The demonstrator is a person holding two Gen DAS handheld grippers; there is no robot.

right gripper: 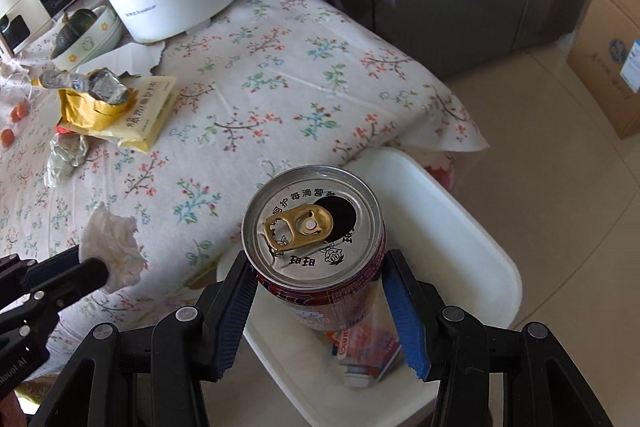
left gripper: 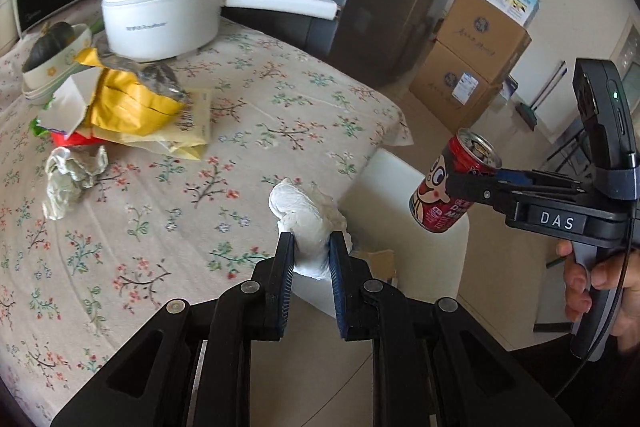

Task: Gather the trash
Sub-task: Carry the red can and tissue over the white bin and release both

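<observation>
Reds, yellows and whites over a flowered cloth

The counter point(left gripper: 168, 187) wears a pale beige cloth sprigged with red, green and blue blossoms on dark twigs. The can point(right gripper: 316, 247) is red with a cartoon face, a silver top and a gold pull tab. The tissue wad point(left gripper: 308, 223) is white, as are the pot point(left gripper: 160, 15) and the bin point(right gripper: 448, 227). The wrappers point(left gripper: 132, 103) are bright yellow and pale cream; the crumpled foil point(left gripper: 72, 175) is silvery. Both black grippers have blue jaw pads.

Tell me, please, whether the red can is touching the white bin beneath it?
Apart: the left wrist view shows the red can held in the right gripper, clear of the white bin.
</observation>
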